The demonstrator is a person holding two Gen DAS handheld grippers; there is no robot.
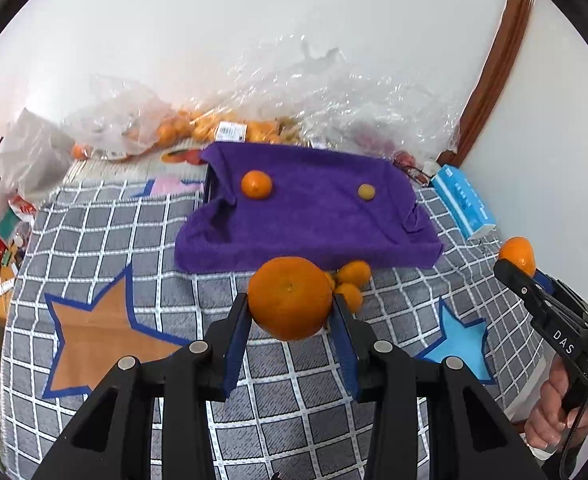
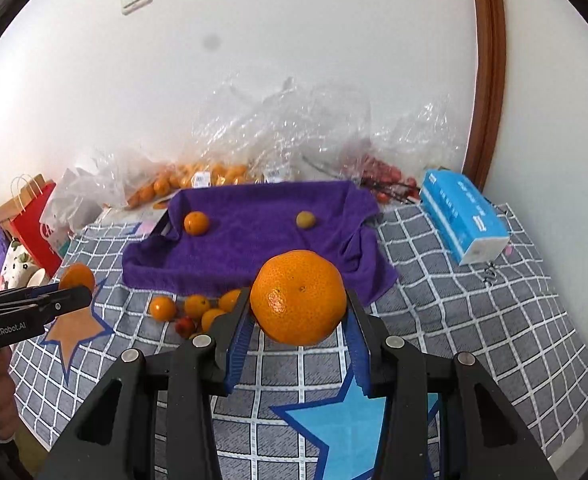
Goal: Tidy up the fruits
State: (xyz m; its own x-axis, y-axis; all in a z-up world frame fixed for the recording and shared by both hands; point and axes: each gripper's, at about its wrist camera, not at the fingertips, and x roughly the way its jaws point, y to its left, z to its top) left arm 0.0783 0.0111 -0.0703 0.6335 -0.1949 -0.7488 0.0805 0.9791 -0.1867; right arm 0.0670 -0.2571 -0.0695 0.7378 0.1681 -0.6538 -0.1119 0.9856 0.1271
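Note:
My left gripper [image 1: 290, 306] is shut on a large orange [image 1: 290, 298], held above the checked blanket in front of the purple towel-lined tray [image 1: 305, 232]. My right gripper [image 2: 298, 306] is shut on another large orange [image 2: 298, 298], also just in front of the tray [image 2: 254, 256]. Each gripper shows in the other's view with its orange: the right one at the right edge of the left wrist view [image 1: 518, 255], the left one at the left edge of the right wrist view [image 2: 77, 278]. On the towel lie a small orange [image 1: 256, 185] [image 2: 196, 223] and a small yellowish fruit [image 1: 366, 192] [image 2: 305, 220].
Several small oranges and a reddish fruit [image 2: 198, 310] lie on the blanket before the tray. Clear plastic bags with more oranges [image 2: 198, 178] and red fruit [image 2: 385, 174] stand against the wall. A blue tissue pack [image 2: 463, 216] lies at right. A red paper bag [image 2: 34, 224] stands at left.

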